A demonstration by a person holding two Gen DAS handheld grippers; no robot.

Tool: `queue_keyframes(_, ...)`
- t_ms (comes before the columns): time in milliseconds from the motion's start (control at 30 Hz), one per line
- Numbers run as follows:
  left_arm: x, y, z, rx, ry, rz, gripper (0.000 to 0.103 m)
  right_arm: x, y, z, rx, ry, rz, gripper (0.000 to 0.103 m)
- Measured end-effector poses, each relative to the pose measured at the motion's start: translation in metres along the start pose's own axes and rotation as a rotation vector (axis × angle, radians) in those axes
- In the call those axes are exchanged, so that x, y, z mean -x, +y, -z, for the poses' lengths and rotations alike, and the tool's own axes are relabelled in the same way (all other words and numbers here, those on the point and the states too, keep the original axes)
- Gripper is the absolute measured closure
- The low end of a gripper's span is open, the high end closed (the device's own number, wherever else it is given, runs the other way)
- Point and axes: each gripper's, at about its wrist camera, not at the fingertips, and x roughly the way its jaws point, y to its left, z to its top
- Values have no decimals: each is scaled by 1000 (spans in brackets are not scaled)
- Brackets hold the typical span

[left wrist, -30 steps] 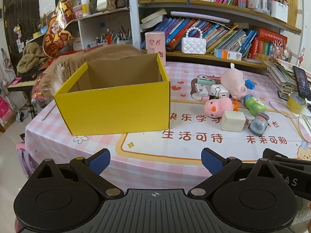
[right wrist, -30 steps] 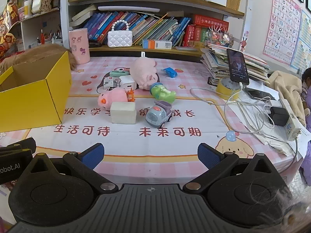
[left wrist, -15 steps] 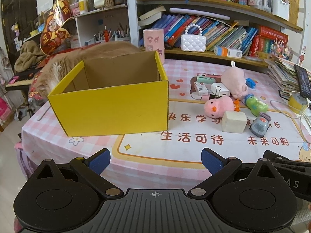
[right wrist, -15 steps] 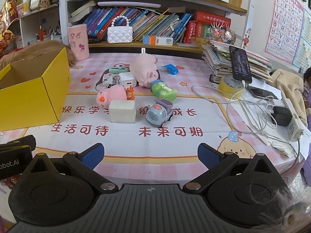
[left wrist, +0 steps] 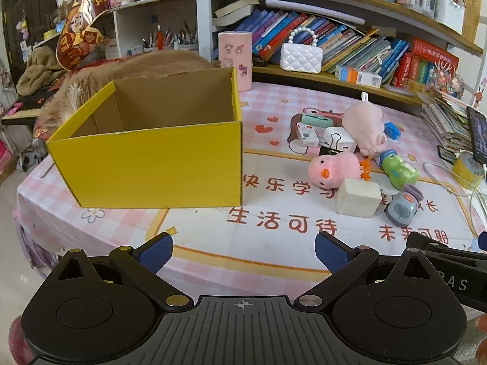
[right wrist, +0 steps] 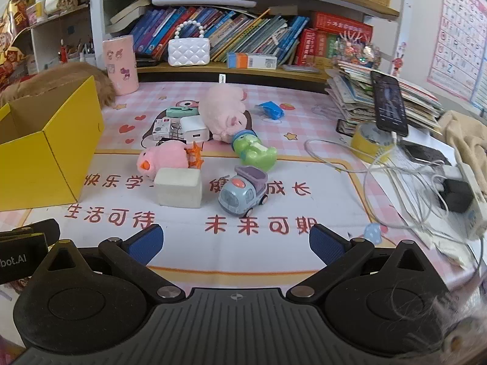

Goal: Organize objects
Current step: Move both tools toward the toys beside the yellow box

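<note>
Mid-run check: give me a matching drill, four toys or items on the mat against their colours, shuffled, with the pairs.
Things:
1. box
2. toy truck
3. dinosaur toy
4. foam block

Colours:
A. green
B. off-white
C. yellow
D. pale blue with a purple bed

Pairs: 1-C, 2-D, 3-A, 4-B
</note>
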Motion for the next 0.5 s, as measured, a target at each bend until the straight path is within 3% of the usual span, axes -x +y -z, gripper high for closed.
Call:
queue_keyframes(267, -17, -11, -12, 72, 20, 24, 2, -30, -13, -17, 43, 18, -53, 2)
queue_keyframes(500, -28, -18, -18, 130, 28, -25, 2, -58, -25, -28, 79, 37, -74, 9)
